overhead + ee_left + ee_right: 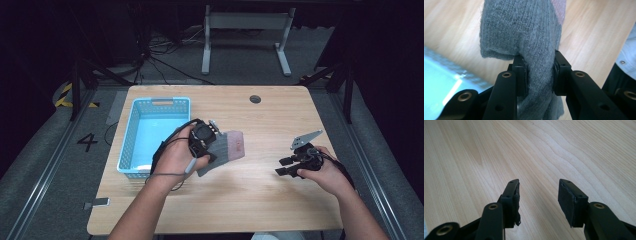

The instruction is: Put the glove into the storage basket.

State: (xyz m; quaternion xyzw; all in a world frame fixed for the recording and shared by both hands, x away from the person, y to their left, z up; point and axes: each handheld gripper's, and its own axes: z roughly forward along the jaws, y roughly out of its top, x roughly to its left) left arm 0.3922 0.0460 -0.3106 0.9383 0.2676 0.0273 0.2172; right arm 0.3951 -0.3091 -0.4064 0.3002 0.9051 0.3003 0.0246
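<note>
The left gripper (212, 142) is clamping a grey knitted sock (226, 150), its jaws pinching a bunched fold of the knit between the pads, as the left gripper view is showing (537, 75). The sock is hanging over the middle of the wooden table (250, 200), just right of the blue basket (131, 132), with its pale pink end (237, 143) trailing to the right and its grey end drooping toward the near side.

The sock is looking light, soft and limp: it is sagging and folding wherever nothing is supporting it, so it will probably swing and drape rather than keep any shape. The fuzzy knit should be giving the pads good friction, and nothing about it is fragile. A thick gathered fold near the middle, like the one being held, seems the safest place to grip; a single thin edge could slide out.

The right gripper (282, 166) is resting near the table's right side, well apart from the sock, its jaws standing wide with bare wood between them (537, 195).

The basket is sitting at the left, open-topped and seemingly empty; its near right wall is the only thing the dangling end might be catching on. A round grommet hole (255, 99) is lying at the far edge, out of the way.
</note>
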